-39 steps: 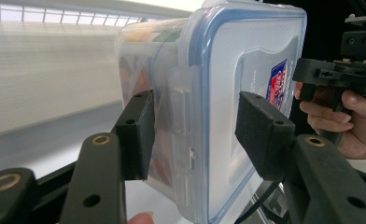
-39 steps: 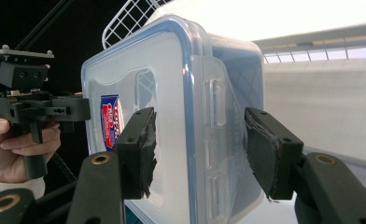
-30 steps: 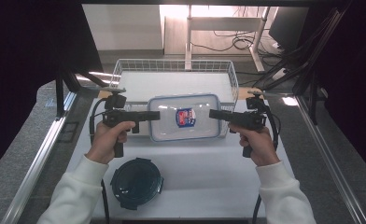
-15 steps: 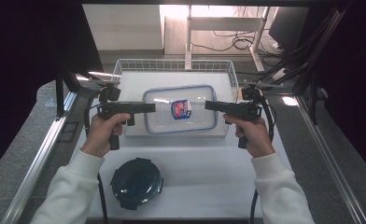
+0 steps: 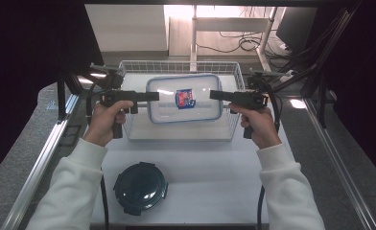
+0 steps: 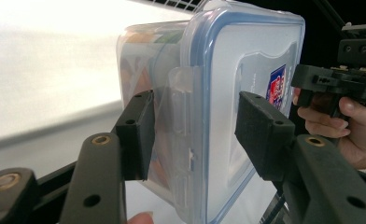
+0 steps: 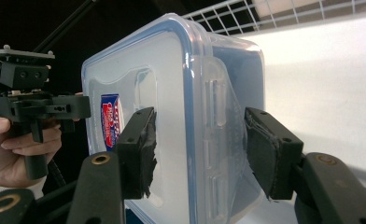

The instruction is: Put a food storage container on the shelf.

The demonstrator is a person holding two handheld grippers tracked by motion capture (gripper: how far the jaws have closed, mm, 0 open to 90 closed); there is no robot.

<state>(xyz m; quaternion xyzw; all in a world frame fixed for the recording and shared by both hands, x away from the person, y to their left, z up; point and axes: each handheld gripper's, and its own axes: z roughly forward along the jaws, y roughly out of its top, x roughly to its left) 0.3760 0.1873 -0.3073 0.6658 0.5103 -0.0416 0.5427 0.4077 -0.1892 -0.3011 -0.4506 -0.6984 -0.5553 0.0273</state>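
A clear rectangular container with a blue-rimmed lid and a red-and-blue label hangs in the air over the wire basket. My left gripper is shut on its left end and my right gripper on its right end. In the left gripper view the pads clamp the container's side latch, one on the base and one on the lid. The right gripper pinches the opposite latch of the container the same way. Colourful contents show faintly through the wall.
A dark round lidded container sits on the white table near the front left. The basket stands at the table's far edge, with metal rails along both sides. Cables trail from both grippers.
Both hands have carried the container up and away from the person, from just before the basket to above it. The grips have not changed.
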